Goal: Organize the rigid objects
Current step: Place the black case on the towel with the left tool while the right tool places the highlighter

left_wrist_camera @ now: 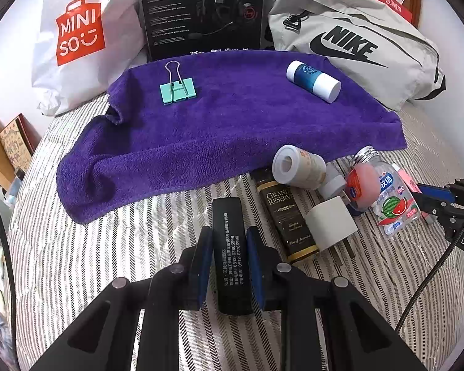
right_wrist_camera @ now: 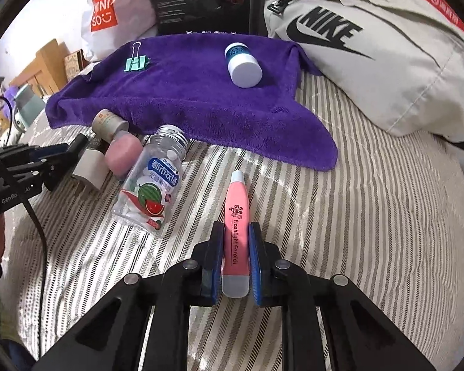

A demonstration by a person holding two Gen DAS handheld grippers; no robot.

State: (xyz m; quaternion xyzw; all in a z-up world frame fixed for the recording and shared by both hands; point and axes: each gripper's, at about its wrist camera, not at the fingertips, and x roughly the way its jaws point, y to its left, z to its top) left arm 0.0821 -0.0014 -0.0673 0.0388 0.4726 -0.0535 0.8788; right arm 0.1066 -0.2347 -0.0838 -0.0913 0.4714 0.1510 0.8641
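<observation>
On striped bedding, left gripper (left_wrist_camera: 229,258) clamped on black bar (left_wrist_camera: 231,256), right gripper (right_wrist_camera: 236,261) clamped on pink flashlight (right_wrist_camera: 236,232), candy bottle (right_wrist_camera: 151,182) beside

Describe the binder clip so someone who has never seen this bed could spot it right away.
Find the purple towel spread on the striped bedcover. The binder clip lies at the towel's far left, in front of the black box. It is flat and mint green with wire handles, unlike the blue and white bottle to its right.
</observation>
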